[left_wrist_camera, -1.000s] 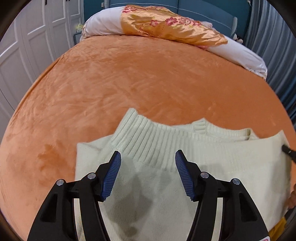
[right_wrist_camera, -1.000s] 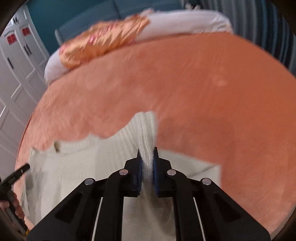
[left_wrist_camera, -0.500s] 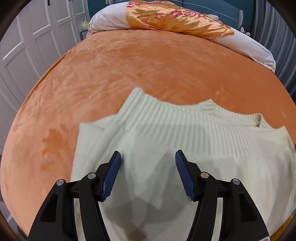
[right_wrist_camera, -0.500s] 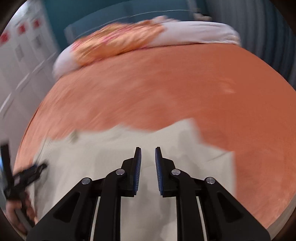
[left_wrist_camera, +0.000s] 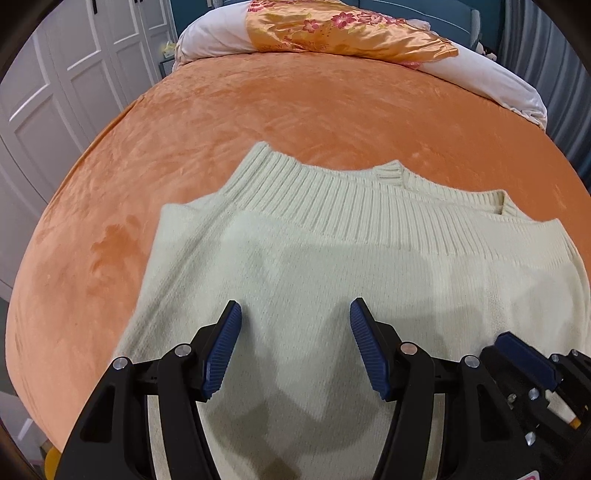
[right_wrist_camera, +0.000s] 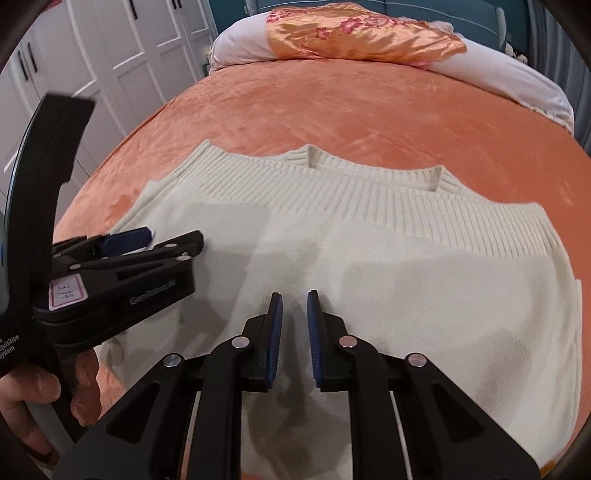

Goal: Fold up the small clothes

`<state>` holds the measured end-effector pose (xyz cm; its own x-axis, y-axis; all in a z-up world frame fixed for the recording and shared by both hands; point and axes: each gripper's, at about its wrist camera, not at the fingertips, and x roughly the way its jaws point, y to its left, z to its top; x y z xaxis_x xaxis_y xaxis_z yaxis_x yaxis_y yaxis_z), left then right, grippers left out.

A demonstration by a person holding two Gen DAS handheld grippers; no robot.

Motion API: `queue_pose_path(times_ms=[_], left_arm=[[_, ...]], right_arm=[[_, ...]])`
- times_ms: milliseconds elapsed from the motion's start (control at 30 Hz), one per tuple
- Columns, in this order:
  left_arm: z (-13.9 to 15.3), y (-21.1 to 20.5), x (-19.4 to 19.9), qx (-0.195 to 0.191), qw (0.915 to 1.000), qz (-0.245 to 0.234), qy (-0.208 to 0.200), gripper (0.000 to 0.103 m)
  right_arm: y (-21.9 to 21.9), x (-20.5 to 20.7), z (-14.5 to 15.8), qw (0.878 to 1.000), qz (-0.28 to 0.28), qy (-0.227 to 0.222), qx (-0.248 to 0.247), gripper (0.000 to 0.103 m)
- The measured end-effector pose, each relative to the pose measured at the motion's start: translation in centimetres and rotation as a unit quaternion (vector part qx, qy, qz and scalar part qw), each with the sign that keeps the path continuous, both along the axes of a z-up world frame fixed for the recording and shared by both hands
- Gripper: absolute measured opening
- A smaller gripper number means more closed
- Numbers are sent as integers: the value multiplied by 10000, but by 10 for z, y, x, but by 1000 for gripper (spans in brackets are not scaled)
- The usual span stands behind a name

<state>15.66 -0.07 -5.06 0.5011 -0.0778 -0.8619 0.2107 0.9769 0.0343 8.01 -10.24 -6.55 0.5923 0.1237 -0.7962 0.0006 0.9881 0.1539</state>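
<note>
1. Orange and soft, a big bed blanket (left_wrist_camera: 295,110) is filling most of both views, with white closet doors (right_wrist_camera: 122,44) standing on the left side of the room.
2. At the far end of the bed, a long white pillow (left_wrist_camera: 491,77) is lying with a shiny orange flowered cloth (left_wrist_camera: 343,33) draped over it.
3. On the near part of the blanket, a cream knit sweater (left_wrist_camera: 332,266) is lying flat. Its ribbed hem band (left_wrist_camera: 332,206) is sitting folded up near the neck, so the sweater looks folded in half already.
4. My guess is that the fold is being checked, and the next move is calling for grabbing one side edge and bringing it across to make the sweater smaller, keeping the layers lined up.
5. Hanging over the left part of the sweater, the left gripper (left_wrist_camera: 295,347) is spread wide with nothing between its blue pads (left_wrist_camera: 221,350).
6. Over the middle of the sweater, the right gripper (right_wrist_camera: 294,336) is hanging with its pads close together, with a small gap showing and no cloth in it.
</note>
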Motion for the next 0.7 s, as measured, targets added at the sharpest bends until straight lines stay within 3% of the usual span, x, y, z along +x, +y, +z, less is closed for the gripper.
queue_pose_path(times_ms=[200,300,367,433,533,700], left_arm=[[-2,1,-4,33,10000,-20,-4,62],[-5,8,-10,7,10000,-33,-21,66],[-5,14,-17,1,10000,-47,-23,69],[-2,21,-23,-24,10000,3,-29,70],[7,34,-22,-91,9996,243,-87,70],[21,38,3,-130,9987,447,-201,70]], right_arm=[[-16,-18,0,9995,-57,-109,-299,11],[-48,-31,-7,9975,-465,6,-540,12],[-72,-39,-10,9958,-763,23,-496,30],[-98,-49,-8,9909,-1165,93,-661,30],[-139,-55,-1,9834,-1731,110,-524,30],[-189,-34,6,9692,-2425,-24,-432,33]])
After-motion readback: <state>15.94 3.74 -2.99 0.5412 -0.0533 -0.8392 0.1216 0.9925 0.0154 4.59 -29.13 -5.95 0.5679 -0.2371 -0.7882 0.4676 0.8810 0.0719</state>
